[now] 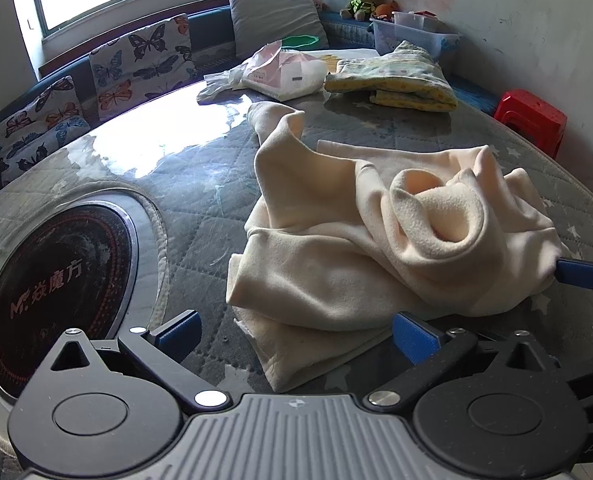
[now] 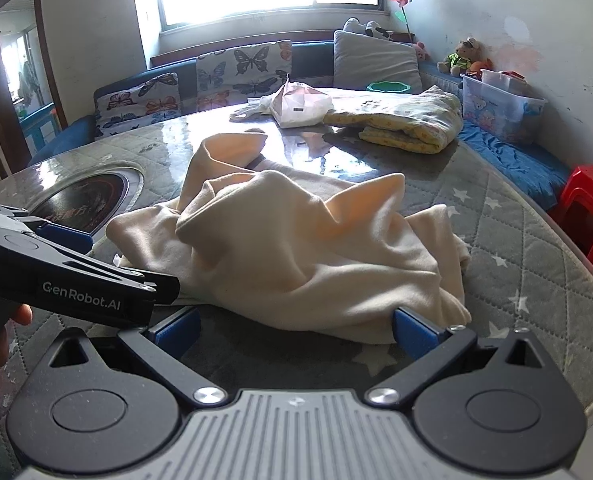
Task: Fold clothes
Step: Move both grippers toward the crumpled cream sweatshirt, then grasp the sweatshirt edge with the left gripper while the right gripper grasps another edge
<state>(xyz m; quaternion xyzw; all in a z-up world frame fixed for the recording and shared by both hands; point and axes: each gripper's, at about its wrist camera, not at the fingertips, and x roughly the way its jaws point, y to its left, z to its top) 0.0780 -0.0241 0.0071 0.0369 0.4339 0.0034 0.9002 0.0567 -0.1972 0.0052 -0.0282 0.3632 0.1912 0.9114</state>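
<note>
Cream garment (image 1: 360,240) lies crumpled just ahead of both grippers; left gripper (image 1: 296,336) and right gripper (image 2: 296,330) fingers spread wide, holding nothing.

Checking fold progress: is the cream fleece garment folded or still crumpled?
Crumpled. The cream fleece garment lies in a loose heap with raised ridges and one sleeve trailing away, no flat folds showing.

Cream fleece garment (image 1: 376,240), crumpled heap, lying on quilted table (image 1: 200,216)
</note>
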